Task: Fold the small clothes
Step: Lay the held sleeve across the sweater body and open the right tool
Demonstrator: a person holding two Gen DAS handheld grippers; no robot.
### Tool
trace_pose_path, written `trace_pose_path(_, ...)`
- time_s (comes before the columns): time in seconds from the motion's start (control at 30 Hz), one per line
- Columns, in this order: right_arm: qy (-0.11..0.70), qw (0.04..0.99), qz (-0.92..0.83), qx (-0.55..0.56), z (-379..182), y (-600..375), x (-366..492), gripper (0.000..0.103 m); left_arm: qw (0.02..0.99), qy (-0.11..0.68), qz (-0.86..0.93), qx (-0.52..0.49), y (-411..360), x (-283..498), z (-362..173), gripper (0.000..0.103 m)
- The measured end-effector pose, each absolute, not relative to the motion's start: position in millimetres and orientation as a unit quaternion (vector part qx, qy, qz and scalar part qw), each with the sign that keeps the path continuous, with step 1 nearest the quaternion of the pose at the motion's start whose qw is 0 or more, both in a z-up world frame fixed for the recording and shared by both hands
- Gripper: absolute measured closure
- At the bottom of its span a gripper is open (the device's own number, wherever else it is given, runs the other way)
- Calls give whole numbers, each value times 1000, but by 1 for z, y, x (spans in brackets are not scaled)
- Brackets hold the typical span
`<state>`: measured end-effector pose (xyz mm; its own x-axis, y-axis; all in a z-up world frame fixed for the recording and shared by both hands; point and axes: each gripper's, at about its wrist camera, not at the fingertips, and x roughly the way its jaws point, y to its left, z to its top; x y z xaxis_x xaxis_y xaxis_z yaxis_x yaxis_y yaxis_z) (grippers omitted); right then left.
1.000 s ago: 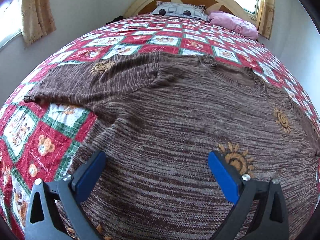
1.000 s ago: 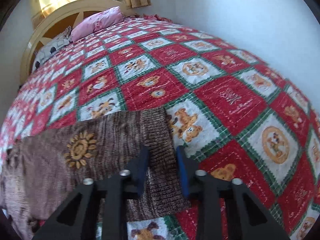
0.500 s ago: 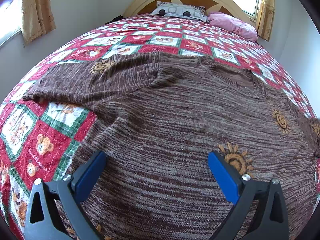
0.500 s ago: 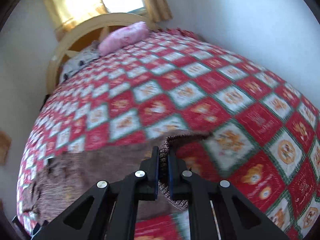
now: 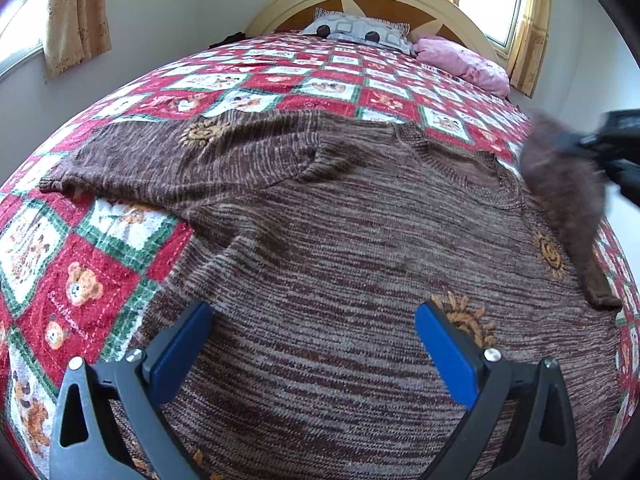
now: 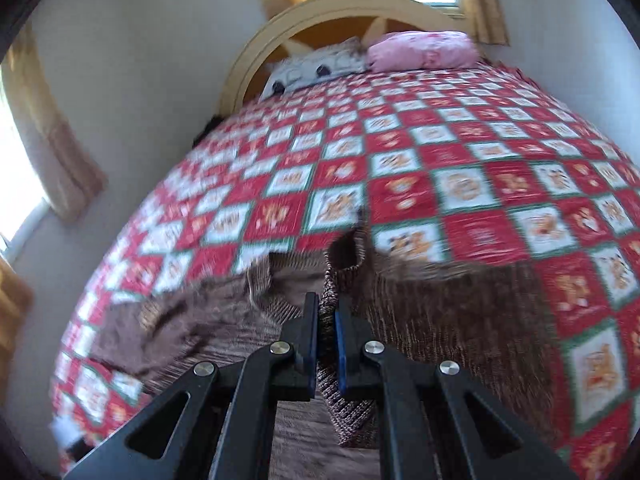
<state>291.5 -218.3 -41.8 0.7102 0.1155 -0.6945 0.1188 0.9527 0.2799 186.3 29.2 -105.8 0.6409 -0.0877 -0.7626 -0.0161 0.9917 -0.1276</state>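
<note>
A brown knitted sweater (image 5: 340, 248) with orange sun patches lies spread on the bed, its left sleeve stretched out to the left. My left gripper (image 5: 312, 344) hovers open over the sweater's lower body, with nothing between its blue pads. My right gripper (image 6: 327, 332) is shut on the cuff of the sweater's right sleeve (image 6: 344, 264), which is lifted off the quilt. In the left wrist view that raised sleeve (image 5: 568, 184) hangs blurred at the right edge, with the right gripper (image 5: 592, 144) above it.
A red, white and green teddy-bear quilt (image 5: 80, 280) covers the bed. A patterned pillow (image 5: 356, 32) and a pink pillow (image 5: 464, 64) lie by the cream headboard (image 6: 340, 8). Walls and curtained windows surround the bed.
My right gripper closed on the right sleeve's cuff, lifted it and swept it left over the sweater's body. It now shows at the right edge of the left wrist view. The left gripper stayed put.
</note>
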Motion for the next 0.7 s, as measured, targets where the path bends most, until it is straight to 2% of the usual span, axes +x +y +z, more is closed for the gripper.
trace_pose_path(0.13,416,901,-9,125,-87,-191,310,96,904,422,-23,-66,30,185,-106,0)
trace_pose_path(0.37,431,894,17,122,-126,-185,307,93,904,422,-22,-65,30,185,-106,0)
trace_pose_path(0.43,427,890,46,153,-127,-191,306,78,904,423,-22,-64,30,185,-106,0)
trace_pose_path(0.47,429,885,65,171,-126,-194,305,60,904,423,-21,-63,30,186,-106,0)
trace_pose_path(0.5,428,878,86,195,-125,-198,304,50,904,423,-21,-63,30,186,-106,0)
trace_pose_path(0.67,372,890,67,254,-105,-226,272,52,904,423,-21,-63,29,186,-106,0)
trace_pose_path(0.7,365,894,47,256,-102,-236,265,63,904,423,-21,-63,30,186,-106,0)
